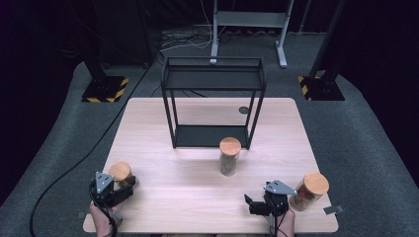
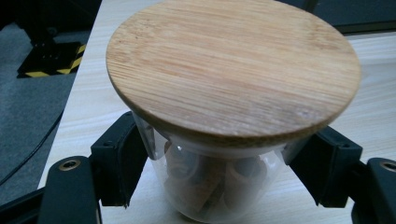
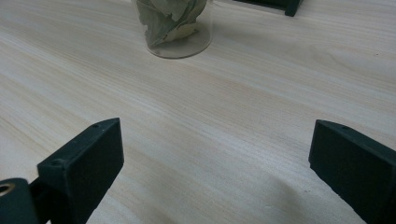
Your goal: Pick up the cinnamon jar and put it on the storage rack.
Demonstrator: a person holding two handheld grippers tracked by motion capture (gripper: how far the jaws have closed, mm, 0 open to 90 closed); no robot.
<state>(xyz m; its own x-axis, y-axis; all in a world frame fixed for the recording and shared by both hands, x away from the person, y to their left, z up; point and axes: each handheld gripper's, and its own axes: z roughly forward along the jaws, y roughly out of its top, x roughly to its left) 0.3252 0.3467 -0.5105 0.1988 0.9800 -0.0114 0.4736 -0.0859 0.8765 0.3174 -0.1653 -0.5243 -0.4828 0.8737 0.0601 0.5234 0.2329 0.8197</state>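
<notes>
Three glass jars with round bamboo lids stand on the wooden table. At the lower left of the high view, the left gripper is closed on the left jar; in the left gripper view its black pads press the glass on both sides just under the lid, and brown pieces show inside. The right gripper, at the lower right of the high view, has its jaws spread wide with nothing between them, only bare tabletop. The right jar stands just beside it. The middle jar, holding dried leaves, stands in front of the black wire shelf at centre frame.
</notes>
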